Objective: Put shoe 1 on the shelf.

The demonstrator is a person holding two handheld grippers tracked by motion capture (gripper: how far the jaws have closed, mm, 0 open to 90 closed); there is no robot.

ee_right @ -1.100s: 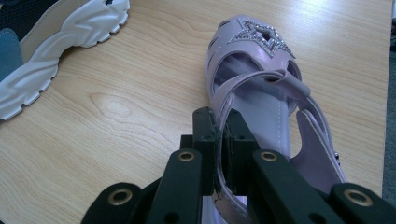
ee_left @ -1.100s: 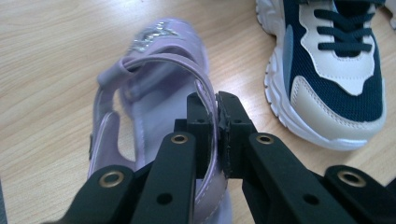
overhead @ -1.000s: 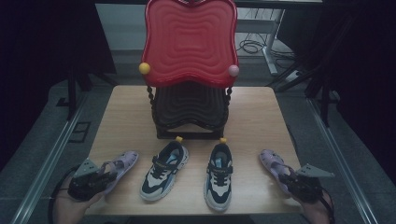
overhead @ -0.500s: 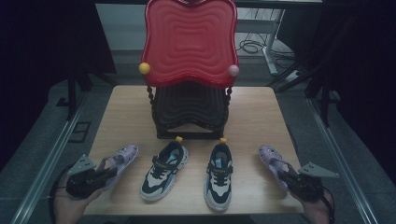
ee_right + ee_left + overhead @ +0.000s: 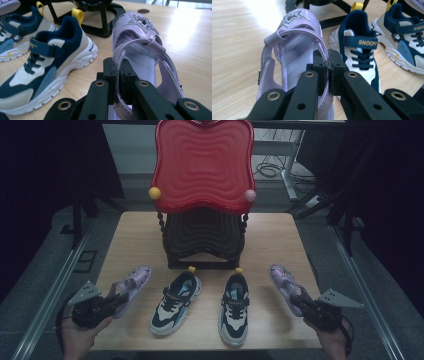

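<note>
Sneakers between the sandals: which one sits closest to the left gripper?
The left sneaker, toe angled toward the left gripper and its purple sandal. The other sneaker lies further right.

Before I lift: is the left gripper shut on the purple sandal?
Shut: left gripper pinches the purple sandal side edge between its closed jaws.

left tool (image 5: pixel 328 72): black, brass-ringed holes | right tool (image 5: pixel 117 77): black, grey three-cornered plate

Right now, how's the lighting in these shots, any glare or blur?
High view: dim, surroundings nearly black, the table lit. Left gripper view: bright glare on the wood at top left, beside the left sandal; jaws slightly soft. Right gripper view: glare on the wood at right past the right sandal; sneaker slightly soft.
</note>
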